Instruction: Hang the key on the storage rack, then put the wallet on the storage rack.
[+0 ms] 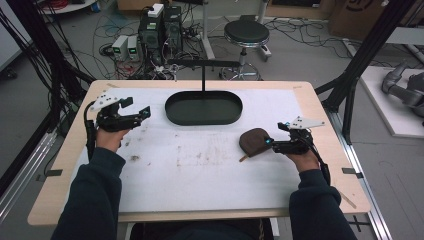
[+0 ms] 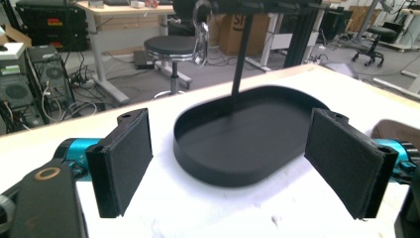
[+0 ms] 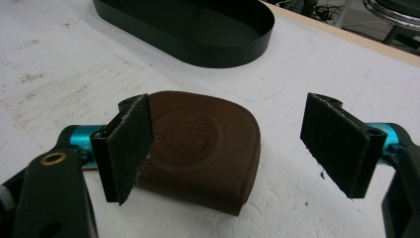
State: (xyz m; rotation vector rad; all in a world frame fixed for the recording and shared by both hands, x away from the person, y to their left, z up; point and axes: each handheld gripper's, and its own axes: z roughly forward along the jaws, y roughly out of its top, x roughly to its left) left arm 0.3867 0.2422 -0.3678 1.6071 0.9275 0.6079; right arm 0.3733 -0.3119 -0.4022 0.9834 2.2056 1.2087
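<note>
A black oval tray (image 1: 203, 108) with a T-shaped stand rising from its far rim sits at the table's back middle; it shows in the left gripper view (image 2: 237, 144) and the right gripper view (image 3: 198, 29). A brown leather pouch (image 1: 253, 141) lies flat on the white mat, right of centre. My right gripper (image 1: 267, 143) is open, its jaws low over the pouch (image 3: 198, 148), the left pad over its edge, not pressing it. My left gripper (image 1: 140, 114) stands open at the left, pointing at the tray, with nothing between its jaws (image 2: 233, 168).
A white mat (image 1: 200, 165) with brown stains covers the wooden table (image 1: 330, 165). Beyond the far edge are a round stool (image 1: 246, 34), computer towers (image 1: 160, 27) and cables on the floor. A black frame post (image 1: 360, 60) stands at the right.
</note>
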